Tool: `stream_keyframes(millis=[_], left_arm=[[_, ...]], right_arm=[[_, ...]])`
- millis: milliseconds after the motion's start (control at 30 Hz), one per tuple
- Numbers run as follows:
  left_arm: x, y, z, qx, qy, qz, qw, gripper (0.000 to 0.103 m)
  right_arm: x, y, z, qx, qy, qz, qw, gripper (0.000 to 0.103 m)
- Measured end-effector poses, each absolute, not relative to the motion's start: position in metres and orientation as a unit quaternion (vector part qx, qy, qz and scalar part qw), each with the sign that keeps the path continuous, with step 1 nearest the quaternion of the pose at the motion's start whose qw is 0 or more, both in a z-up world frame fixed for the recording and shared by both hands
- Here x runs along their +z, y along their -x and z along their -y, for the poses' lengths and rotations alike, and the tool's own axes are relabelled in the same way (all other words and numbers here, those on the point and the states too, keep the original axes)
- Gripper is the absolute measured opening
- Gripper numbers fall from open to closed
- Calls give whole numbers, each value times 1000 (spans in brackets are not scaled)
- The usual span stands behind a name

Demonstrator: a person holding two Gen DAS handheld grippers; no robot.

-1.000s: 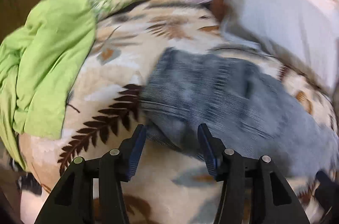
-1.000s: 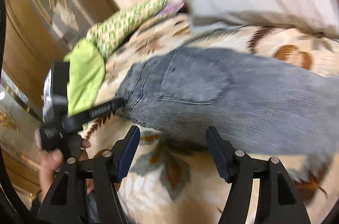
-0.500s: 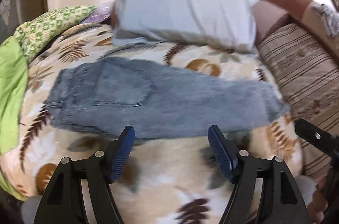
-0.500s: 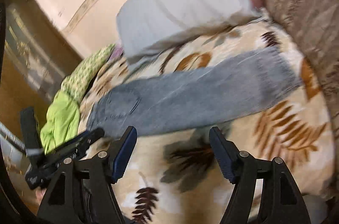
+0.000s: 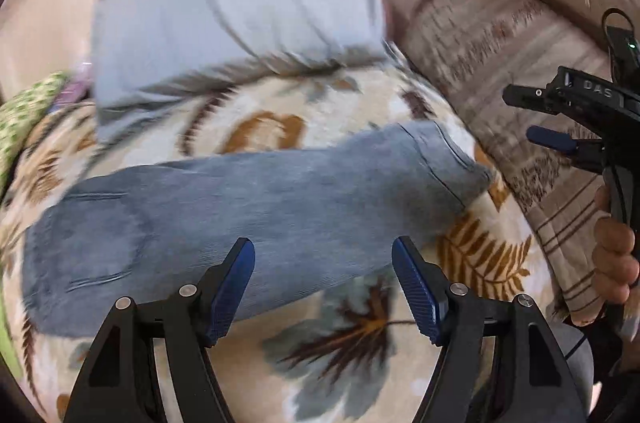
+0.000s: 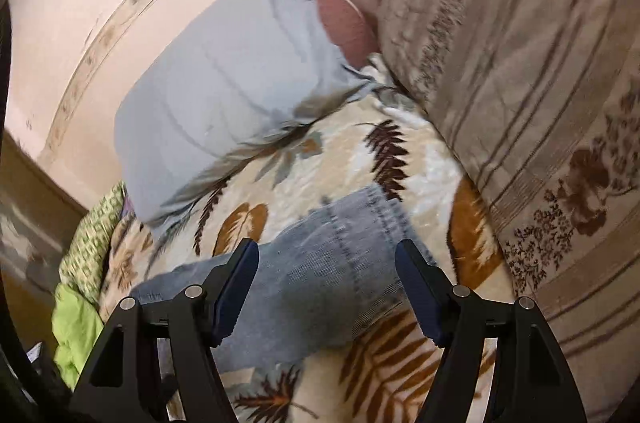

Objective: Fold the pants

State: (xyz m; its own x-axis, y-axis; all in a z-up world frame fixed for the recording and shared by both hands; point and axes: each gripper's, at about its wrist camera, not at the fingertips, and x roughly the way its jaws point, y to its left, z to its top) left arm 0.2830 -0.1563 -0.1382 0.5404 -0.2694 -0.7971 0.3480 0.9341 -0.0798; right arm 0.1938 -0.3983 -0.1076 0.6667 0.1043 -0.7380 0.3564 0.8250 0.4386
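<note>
Seen from the left wrist camera, going left to right: a sliver of bright green cloth at the far left edge, with a green patterned fabric above it; then grey-blue denim pants lying flat on a cream blanket printed with brown and grey leaves; the pants' long axis runs left to right, slightly uphill, with the seat and a back pocket at the left and the leg hem pointing right; a pale grey pillow lies behind them, and a striped beige cushion sits at the right; the left gripper hangs over the near edge of the pants at mid-leg, its blue-padded jaws spread wide and holding nothing; at the far right, the right gripper is seen side-on in the person's right hand, apart from the pants

Seen from the right wrist camera: green cloth at the lower left, the pillow above, then the hem end of the pants pointing up and right toward the cushion; the right gripper hovers above the hem, jaws wide apart and empty
</note>
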Motion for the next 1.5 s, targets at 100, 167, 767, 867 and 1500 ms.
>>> stream_keyframes(millis=[100,167,767,867,1500], left_arm=[[-156,-299,196,-211,-89,-455,861,70],[-166,-306,224,-243,-120,-449,851,70],[-258,-373,310,-289,-169,-467,818,30],[-257,-384,297,-282,-121,-473,826,12],[-262,-395,269,-308,-48,-495,811,11]], right_arm=[[-143,-187,421,-26,-321,-394,861,71],[-171,-183,442,-24,-367,-395,841,62],[-201,-174,471,-47,-463,-399,790,61],[-206,-182,475,-45,-493,-417,762,64],[-241,-214,478,-70,-513,-462,720,71]])
